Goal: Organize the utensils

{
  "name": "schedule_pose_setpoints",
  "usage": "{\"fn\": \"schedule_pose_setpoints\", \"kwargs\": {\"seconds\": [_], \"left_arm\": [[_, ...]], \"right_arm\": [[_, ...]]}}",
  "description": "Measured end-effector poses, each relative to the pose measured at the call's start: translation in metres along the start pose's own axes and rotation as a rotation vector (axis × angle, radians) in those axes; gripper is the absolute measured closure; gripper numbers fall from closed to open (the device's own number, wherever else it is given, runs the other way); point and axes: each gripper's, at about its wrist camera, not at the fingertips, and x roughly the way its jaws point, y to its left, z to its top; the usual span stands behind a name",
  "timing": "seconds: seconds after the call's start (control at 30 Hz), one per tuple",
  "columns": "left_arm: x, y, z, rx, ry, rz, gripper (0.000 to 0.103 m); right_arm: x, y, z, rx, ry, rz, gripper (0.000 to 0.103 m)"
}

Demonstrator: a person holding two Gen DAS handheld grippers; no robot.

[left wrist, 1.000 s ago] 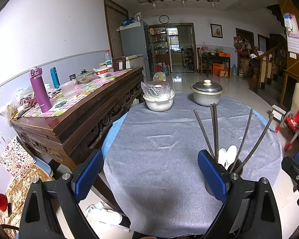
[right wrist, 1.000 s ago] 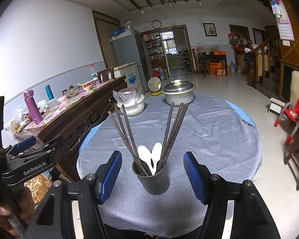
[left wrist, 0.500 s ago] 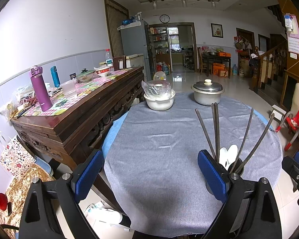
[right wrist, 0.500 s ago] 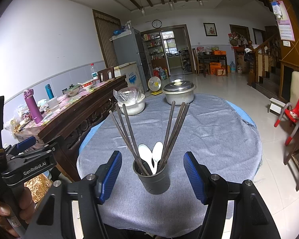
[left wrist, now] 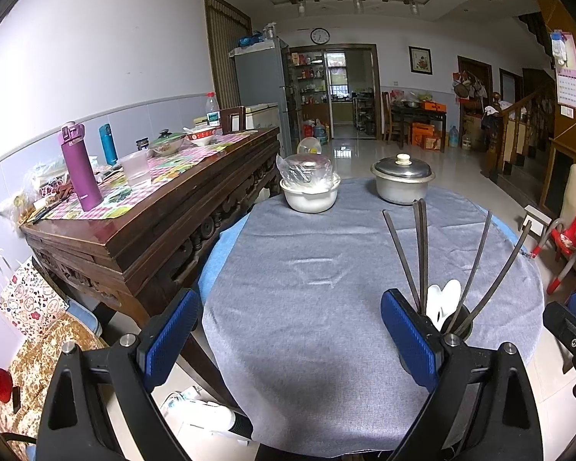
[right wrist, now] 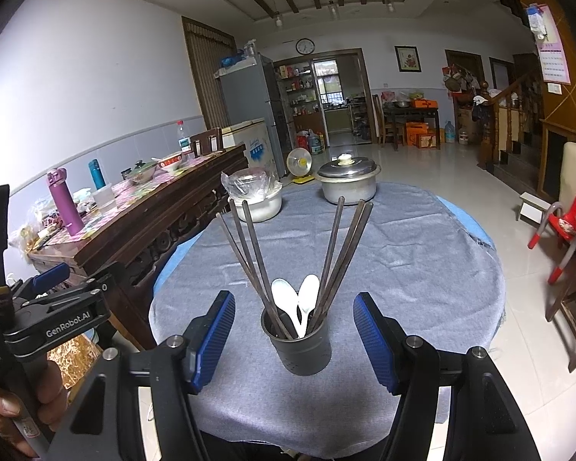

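Still unmoved, both grippers (right wrist: 293, 330) (left wrist: 288, 330) wide, empty, utensil holder (right wrist: 297, 340) untouched.

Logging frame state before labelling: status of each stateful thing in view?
left hand-held gripper: open, empty
right hand-held gripper: open, astride holder, not touching
utensil holder: upright, holding chopsticks and spoons
metal pot: lid on
white bowl: plastic-covered
purple bottle: upright, capped
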Motion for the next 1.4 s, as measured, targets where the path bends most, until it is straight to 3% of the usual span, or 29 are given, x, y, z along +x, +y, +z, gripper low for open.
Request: {"fn": "schedule_pose_setpoints", "kwargs": {"seconds": [1.4], "left_arm": [[-0.004, 0.001, -0.002, -0.007, -0.001, -0.01, 0.007]], "right_arm": [[0.0, 0.006, 0.002, -0.018, 0.006, -0.001, 0.035]]}}
